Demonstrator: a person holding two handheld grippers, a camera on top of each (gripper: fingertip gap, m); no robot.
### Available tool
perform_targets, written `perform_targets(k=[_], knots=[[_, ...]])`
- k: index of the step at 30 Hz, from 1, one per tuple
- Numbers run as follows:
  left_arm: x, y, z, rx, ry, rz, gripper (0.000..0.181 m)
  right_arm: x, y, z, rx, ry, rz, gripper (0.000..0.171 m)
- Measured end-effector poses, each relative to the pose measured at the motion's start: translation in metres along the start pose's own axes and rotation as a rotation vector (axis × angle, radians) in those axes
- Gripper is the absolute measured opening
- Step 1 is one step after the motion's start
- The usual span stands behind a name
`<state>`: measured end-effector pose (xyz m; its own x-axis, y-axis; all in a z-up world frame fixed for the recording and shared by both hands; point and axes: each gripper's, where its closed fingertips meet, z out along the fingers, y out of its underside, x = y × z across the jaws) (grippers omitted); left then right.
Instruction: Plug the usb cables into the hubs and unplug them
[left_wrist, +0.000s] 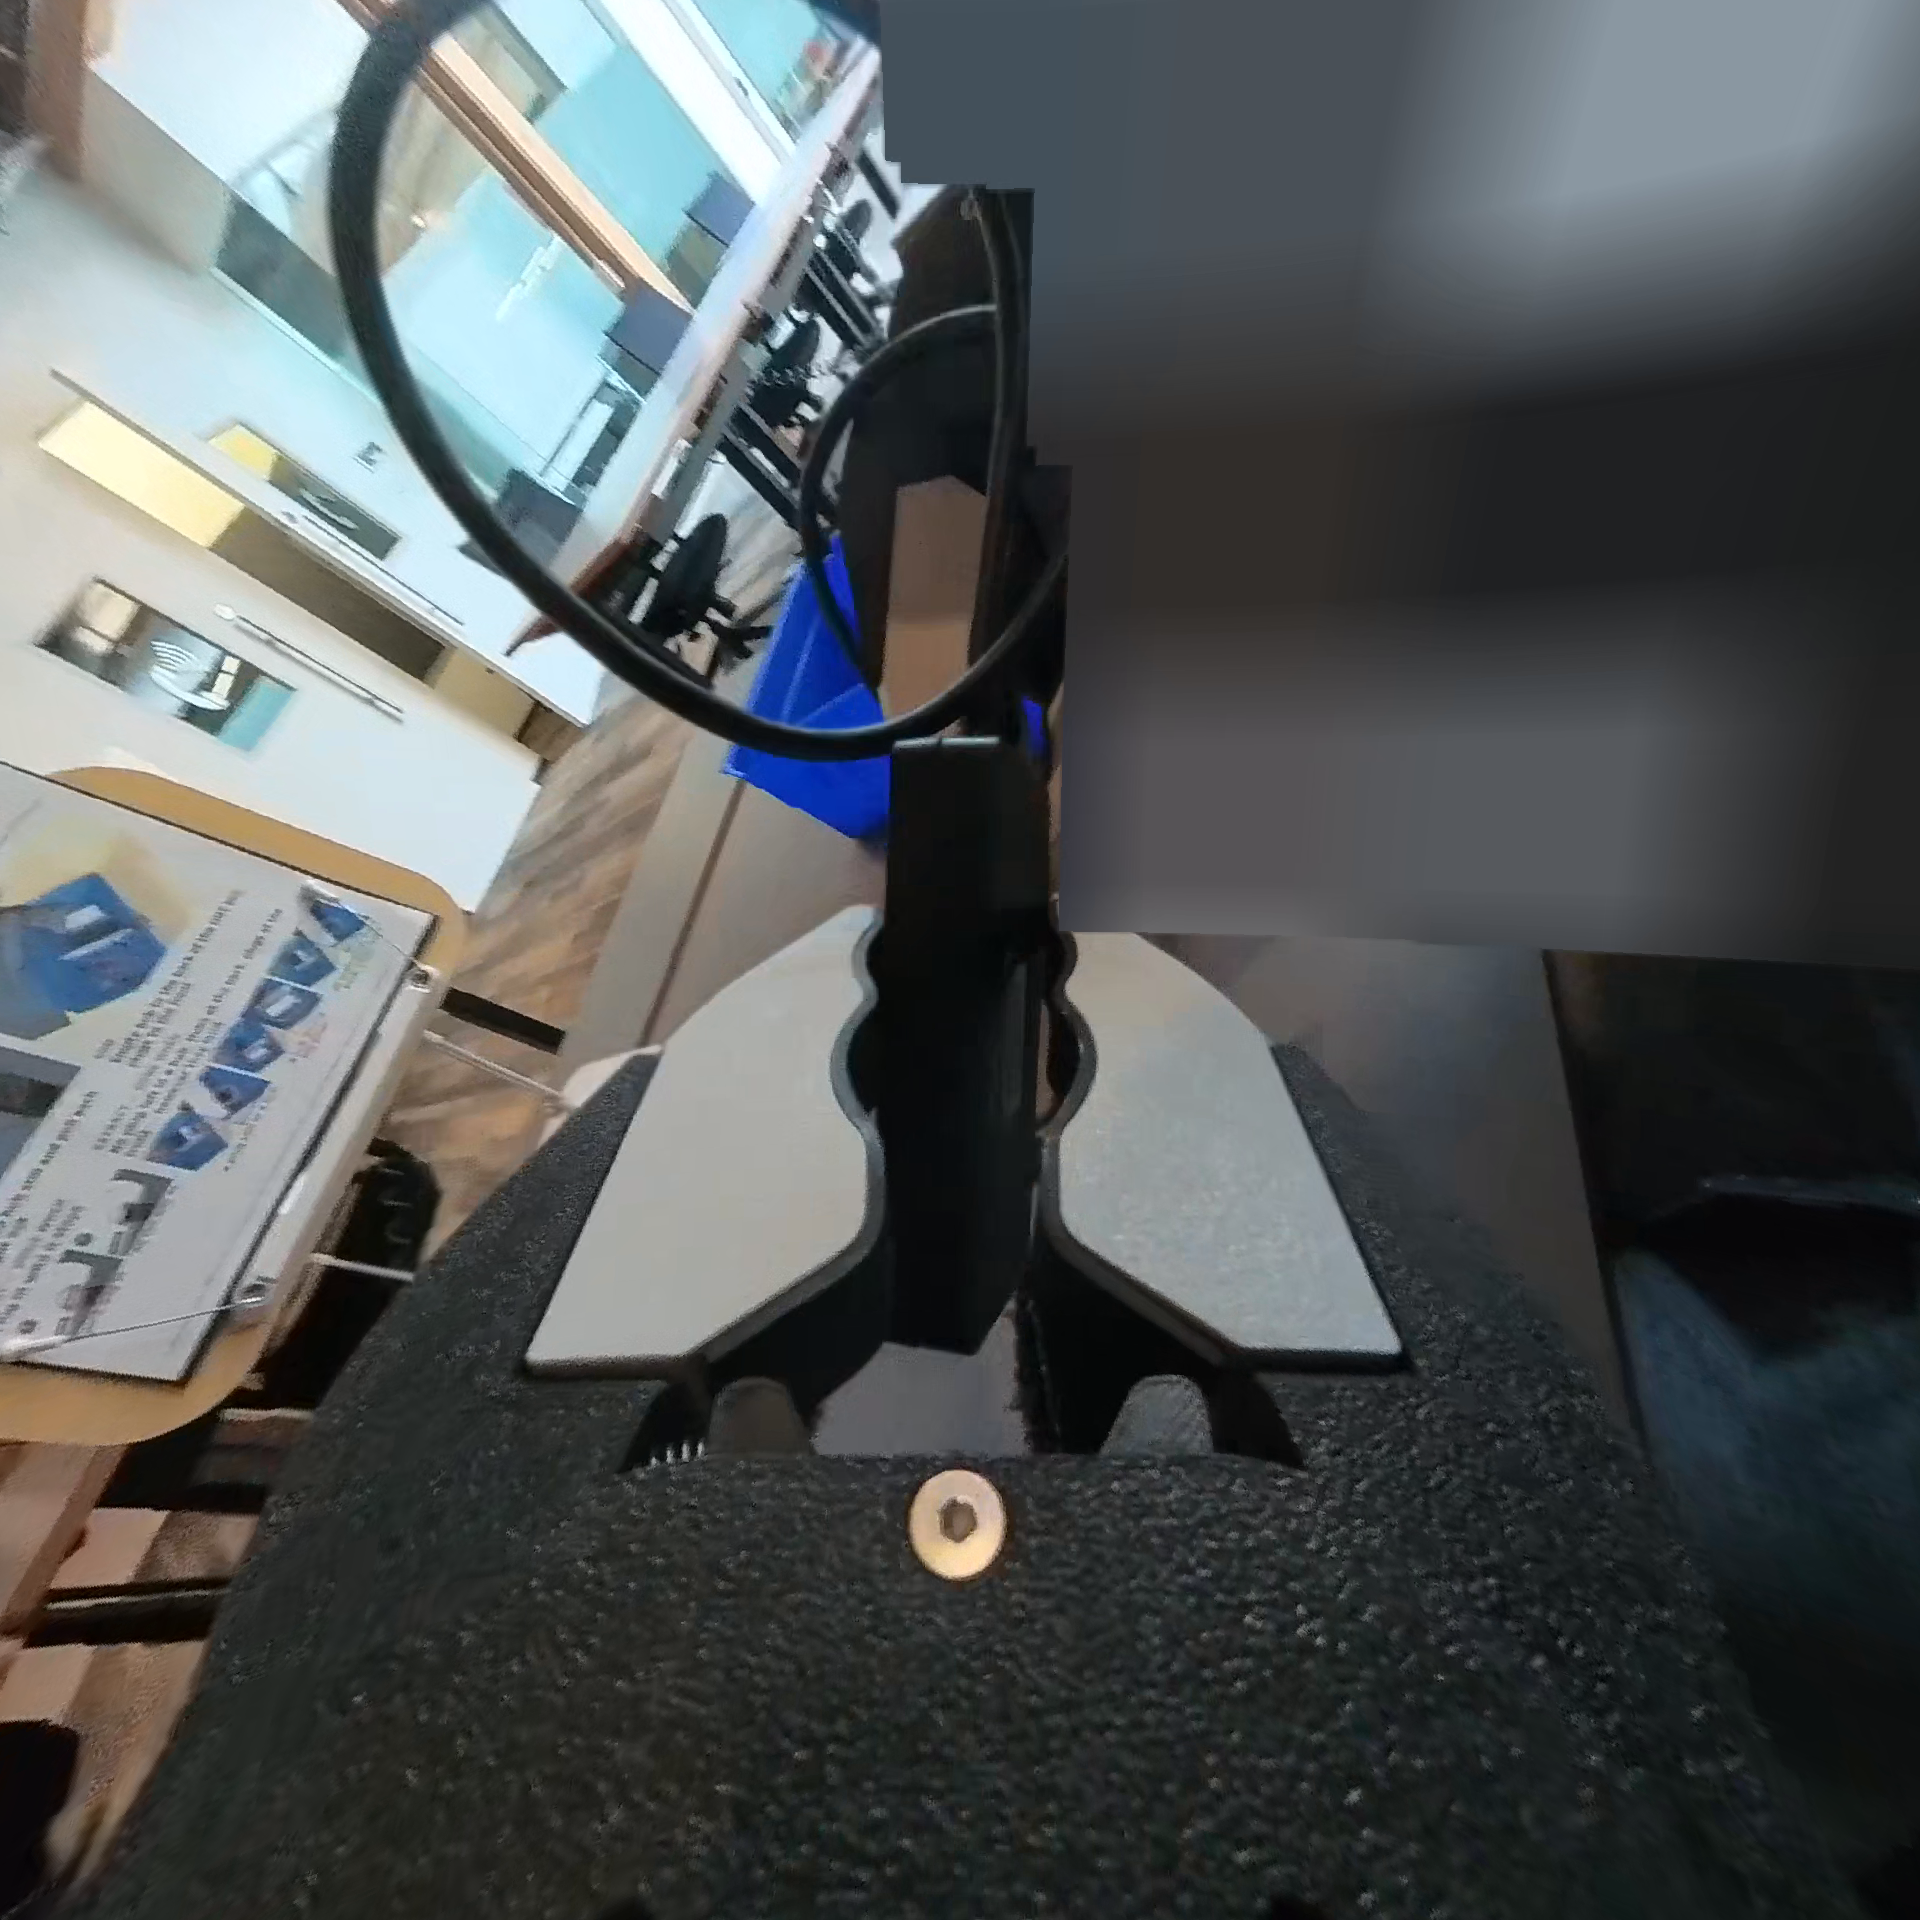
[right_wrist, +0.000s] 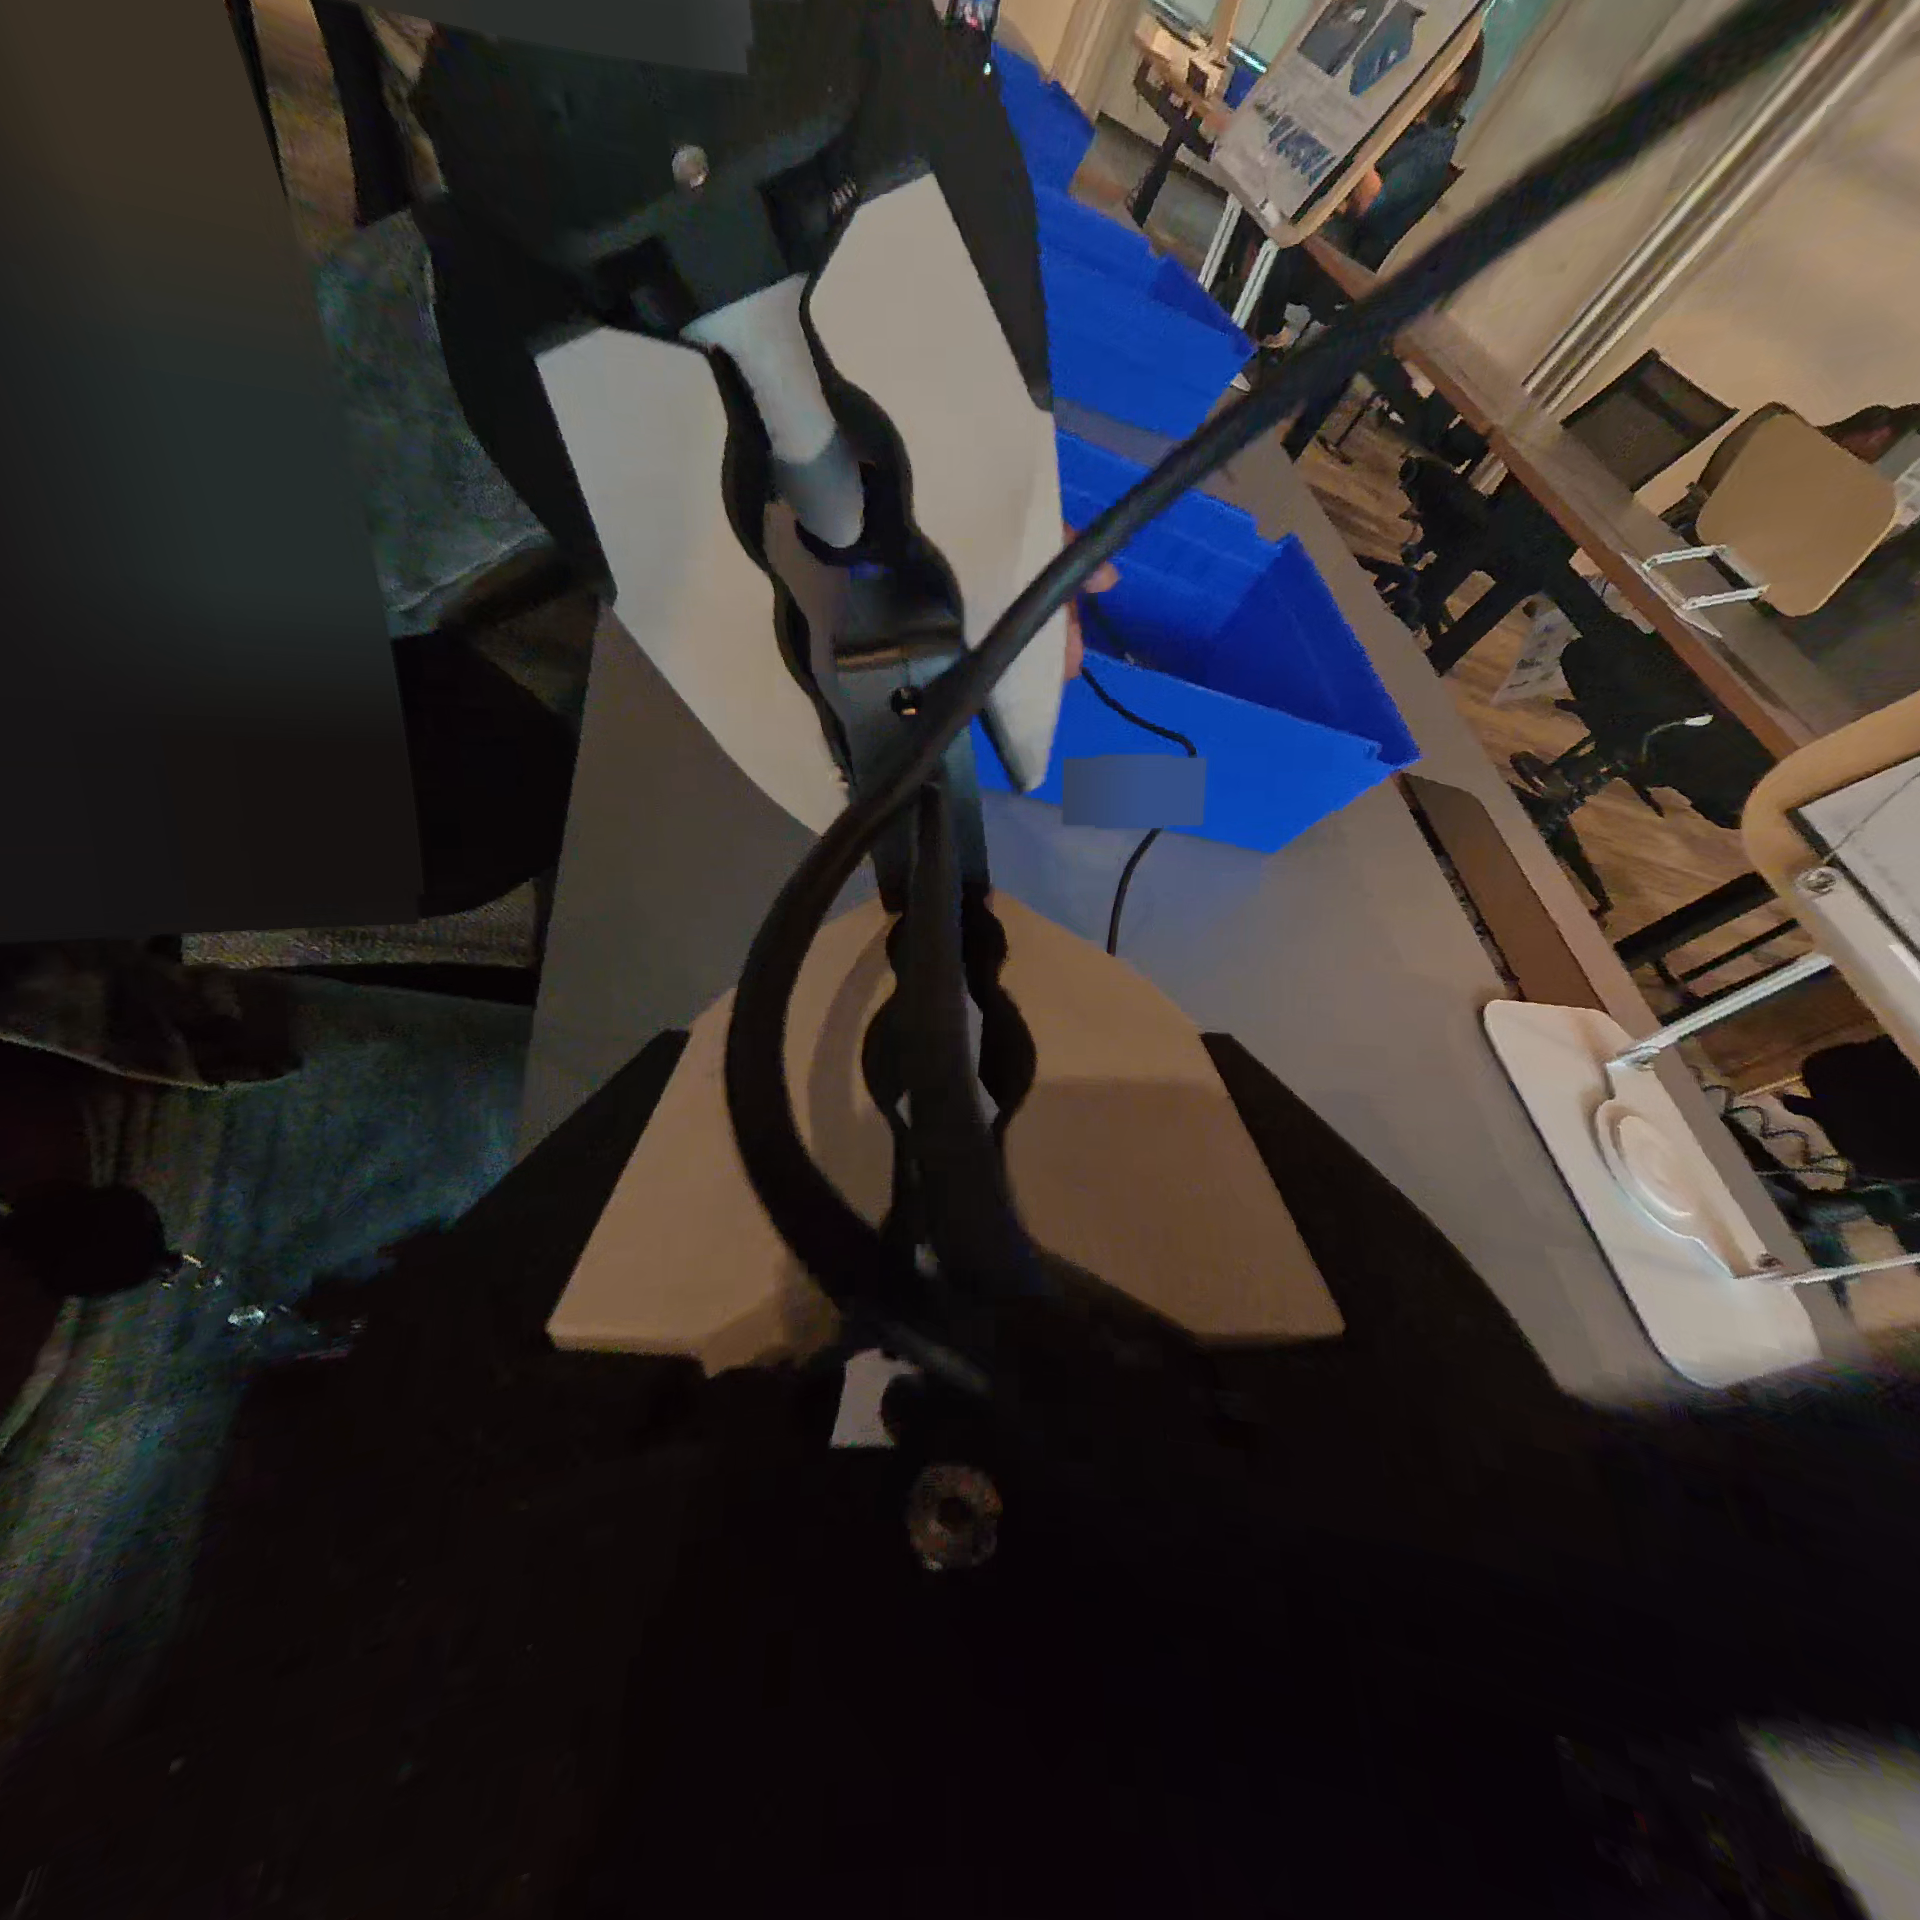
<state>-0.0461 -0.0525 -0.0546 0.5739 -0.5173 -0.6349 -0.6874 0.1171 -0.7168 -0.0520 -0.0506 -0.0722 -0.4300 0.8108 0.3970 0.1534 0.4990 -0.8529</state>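
Left claw (left_wrist: 961, 997) grips hub (left_wrist: 951, 1039) — right claw (right_wrist: 940, 997) cable (right_wrist: 790, 997).

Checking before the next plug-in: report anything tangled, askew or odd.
A thick black cable loops across the right gripper, draped over its fingers and the plug end they clamp. It could snag. The hub sits straight in the left gripper.

Two grippers are in view: the left gripper (left_wrist: 961, 1049) and the right gripper (right_wrist: 940, 1049). Each one holds one dark device with one black cable (left_wrist: 358, 343) looping from it. Behind them are three blue bins (right_wrist: 1288, 769), one white tray (right_wrist: 1558, 1164) and two printed boards (left_wrist: 197, 1101).
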Motion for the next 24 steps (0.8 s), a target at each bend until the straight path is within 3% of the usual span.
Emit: perform_targets(k=[2, 9, 16, 17, 19, 21, 24], knots=[[0.005, -0.002, -0.002, 0.025, 0.064, -0.073, 0.018, 0.0, -0.001, -0.002, -0.002, 0.005, -0.03, 0.007], [0.01, -0.018, -0.009, 0.155, 0.185, -0.229, 0.017, -0.01, -0.013, -0.011, 0.075, -0.074, -0.043, 0.007], [0.009, -0.018, -0.014, 0.168, 0.225, -0.262, 0.017, -0.012, -0.017, -0.007, 0.139, -0.155, 0.034, 0.007], [0.007, -0.018, -0.016, 0.172, 0.224, -0.264, 0.017, -0.011, -0.007, -0.005, 0.083, -0.156, 0.033, 0.006], [-0.035, -0.034, -0.056, 0.348, 0.095, -0.385, 0.017, 0.007, 0.047, -0.002, -0.158, -0.057, -0.012, 0.006], [-0.073, -0.029, -0.114, 0.442, -0.077, -0.408, 0.017, 0.007, 0.026, -0.009, 0.067, -0.161, 0.163, 0.006], [-0.08, -0.011, -0.12, 0.377, -0.14, -0.407, 0.017, 0.032, -0.005, -0.019, 0.201, -0.121, 0.198, 0.006]])
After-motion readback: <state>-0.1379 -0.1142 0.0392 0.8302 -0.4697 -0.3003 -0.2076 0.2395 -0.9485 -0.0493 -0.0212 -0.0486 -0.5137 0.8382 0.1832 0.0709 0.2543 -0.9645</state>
